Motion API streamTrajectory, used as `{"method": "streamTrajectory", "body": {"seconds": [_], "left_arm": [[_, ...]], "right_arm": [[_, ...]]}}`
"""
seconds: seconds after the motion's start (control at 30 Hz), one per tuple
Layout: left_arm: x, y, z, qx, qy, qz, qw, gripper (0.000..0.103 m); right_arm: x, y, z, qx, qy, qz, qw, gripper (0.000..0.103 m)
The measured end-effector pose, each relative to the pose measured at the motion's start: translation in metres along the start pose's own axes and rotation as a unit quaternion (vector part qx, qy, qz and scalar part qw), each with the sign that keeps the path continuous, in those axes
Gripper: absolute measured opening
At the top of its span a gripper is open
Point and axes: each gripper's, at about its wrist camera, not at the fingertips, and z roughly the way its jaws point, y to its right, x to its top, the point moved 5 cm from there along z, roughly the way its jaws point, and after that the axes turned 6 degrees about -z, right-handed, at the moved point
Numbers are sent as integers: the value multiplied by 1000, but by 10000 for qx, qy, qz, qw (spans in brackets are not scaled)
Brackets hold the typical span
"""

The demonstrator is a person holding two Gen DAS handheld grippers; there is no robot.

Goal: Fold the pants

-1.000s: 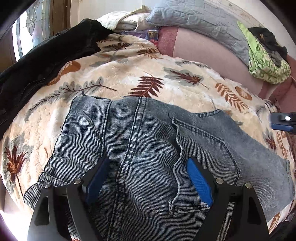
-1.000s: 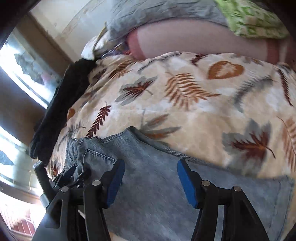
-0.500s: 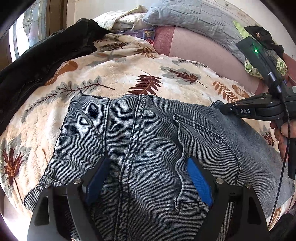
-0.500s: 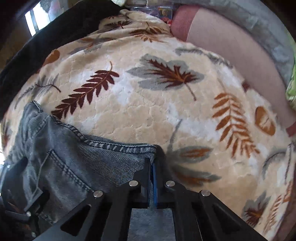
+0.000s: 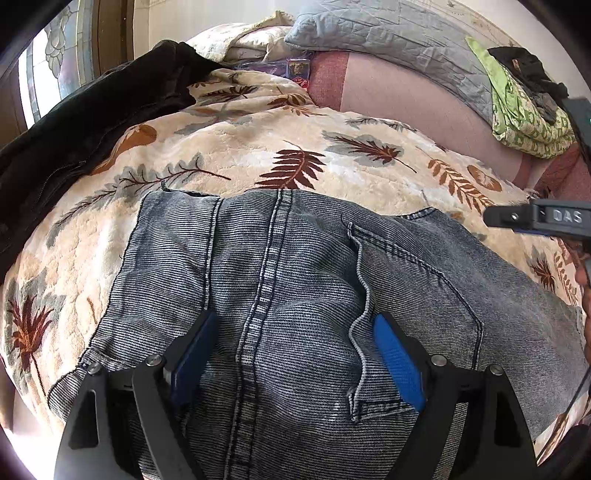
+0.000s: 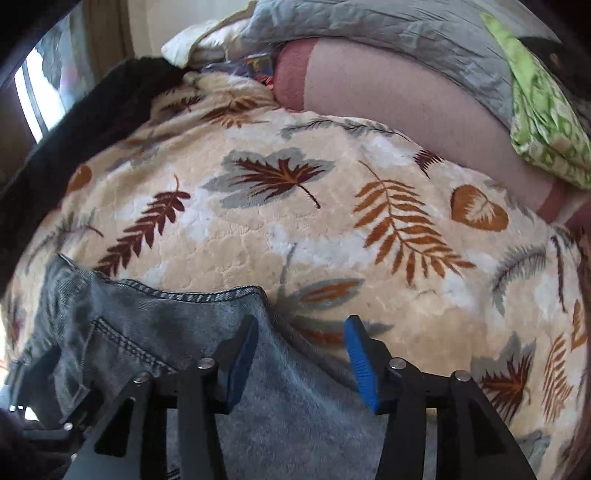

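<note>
Grey-blue denim pants (image 5: 303,280) lie folded on a cream leaf-print blanket (image 5: 258,147); a back pocket and centre seam face up. My left gripper (image 5: 295,354) is open just above the pants, its blue pads on either side of the seam. My right gripper (image 6: 299,354) is open over the far right corner of the pants (image 6: 184,332), empty. It also shows in the left wrist view (image 5: 535,218) at the right edge, above the blanket.
A black garment (image 5: 74,122) lies along the blanket's left side. Grey pillows (image 5: 388,33) and a green cloth (image 5: 524,114) sit at the back on a pink sheet (image 5: 406,99). A window (image 5: 48,74) is at the far left.
My right gripper was shut on the pants' corner half a second ago; it has opened, let the fabric go and pulled back slightly. The left gripper has stayed open in place.
</note>
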Motion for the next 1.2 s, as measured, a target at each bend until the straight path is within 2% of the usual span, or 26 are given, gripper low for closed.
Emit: {"method": "streamTrajectory", "body": {"seconds": [0.07, 0.13, 0.17, 0.27, 0.37, 0.47, 0.6, 0.67, 0.7, 0.73, 0.8, 0.83, 0.87, 0.93, 1.0, 1.1, 1.17, 1.2], "left_arm": [[0, 1, 0, 32, 11, 4, 10000, 86], [-1, 2, 1, 72, 26, 30, 10000, 87], [-1, 3, 2, 122, 33, 63, 9999, 87], [-2, 4, 0, 172, 96, 80, 9998, 87], [-3, 4, 0, 196, 116, 88, 9997, 87], [-4, 4, -1, 222, 137, 73, 9996, 87], [-6, 5, -3, 303, 188, 99, 9993, 87], [-7, 6, -3, 349, 218, 141, 9991, 87], [-7, 6, -3, 359, 232, 148, 9990, 87], [-7, 7, -2, 367, 244, 159, 9989, 87], [-8, 9, -2, 432, 278, 210, 9985, 87], [-8, 10, -2, 472, 297, 233, 9982, 87], [-9, 10, -1, 505, 313, 247, 9979, 88], [-9, 11, 0, 561, 322, 272, 9975, 89], [-9, 11, 0, 579, 328, 279, 9974, 89], [-8, 10, 0, 539, 297, 239, 9978, 89], [-8, 10, 0, 542, 291, 243, 9978, 89], [-8, 10, 1, 546, 283, 245, 9978, 89]], "right_arm": [[-23, 7, 3, 376, -246, 343, 9984, 70], [-50, 22, 36, 436, -936, 703, 9922, 71], [-56, 29, 43, 616, -938, 905, 9895, 70], [-49, 37, 11, 908, -446, 1360, 9855, 70], [-53, 42, -29, 997, 18, 1376, 9855, 70], [-77, 62, -48, 1002, 82, 1662, 9810, 72], [-112, 108, -41, 842, -79, 2183, 9722, 72], [-122, 141, -36, 724, -17, 2438, 9671, 72], [-127, 160, -31, 687, -12, 2658, 9616, 72], [-134, 178, -22, 839, -54, 2974, 9510, 72], [-140, 202, -14, 1587, 120, 3610, 9189, 72], [-142, 207, -16, 1784, 179, 3820, 9066, 72], [-141, 208, -20, 1856, 209, 3845, 9040, 72], [-138, 203, -36, 1828, 391, 3577, 9149, 72], [-146, 201, -51, 1737, 461, 3511, 9189, 72], [-165, 209, -63, 1162, 409, 3579, 9256, 72], [-177, 218, -56, 793, 125, 3542, 9317, 75], [-180, 222, -50, 892, 91, 3596, 9288, 75]]}}
